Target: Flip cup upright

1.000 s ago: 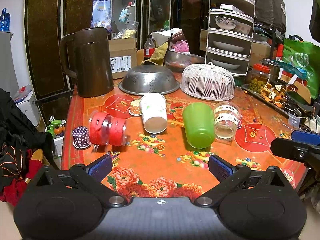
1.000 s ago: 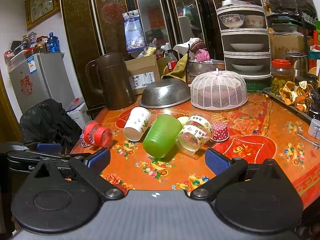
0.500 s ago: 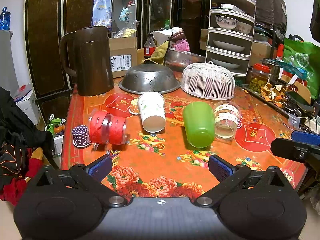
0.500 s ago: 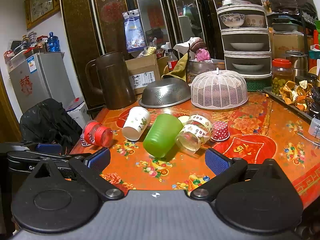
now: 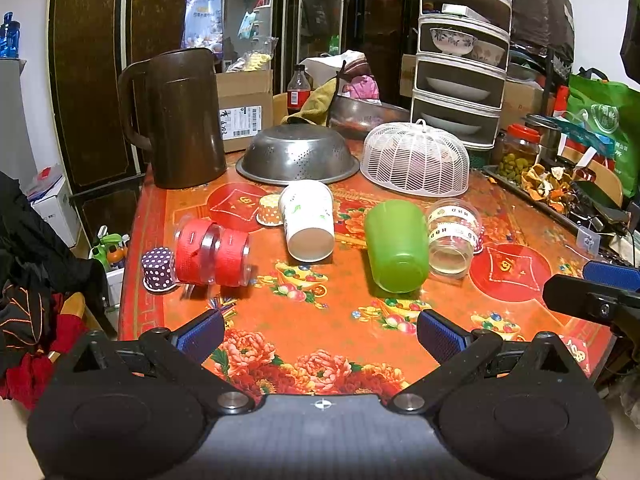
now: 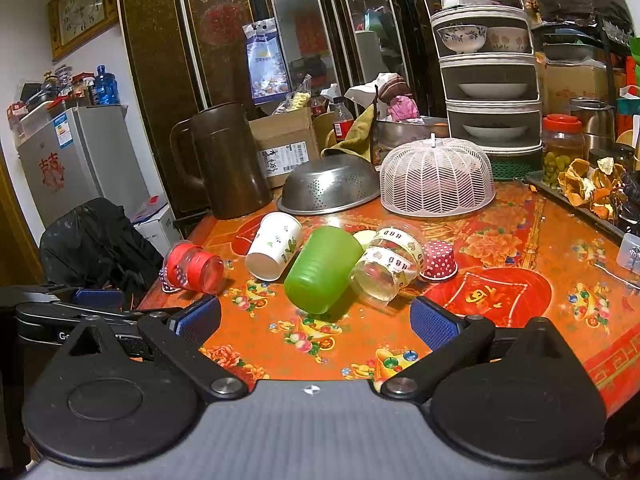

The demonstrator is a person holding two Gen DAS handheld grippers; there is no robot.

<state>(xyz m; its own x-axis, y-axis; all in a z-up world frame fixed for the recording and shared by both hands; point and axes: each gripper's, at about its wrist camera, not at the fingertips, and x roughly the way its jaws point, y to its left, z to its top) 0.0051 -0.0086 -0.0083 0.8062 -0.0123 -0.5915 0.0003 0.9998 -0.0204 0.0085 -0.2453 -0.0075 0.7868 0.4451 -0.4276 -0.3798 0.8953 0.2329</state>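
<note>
An orange-red table covering (image 5: 320,320) printed with pink peonies, fruit motifs and red medallions with gold characters lies under the cups. A solid lime-green cup (image 5: 396,246) lies beside a clear cup (image 5: 454,240) banded in cream ribbon with dark lettering. A white paper cup (image 5: 308,220) carries small green leaf prints. A clear cup (image 5: 212,256) is wrapped in red. One cupcake liner (image 5: 158,268) is purple with white dots; another (image 6: 440,260) is red with white dots. The pitcher (image 5: 180,120) is dark brown, the colander (image 5: 298,154) silver, the food cover (image 5: 414,158) white. Gripper pads (image 5: 200,334) are blue.
</note>
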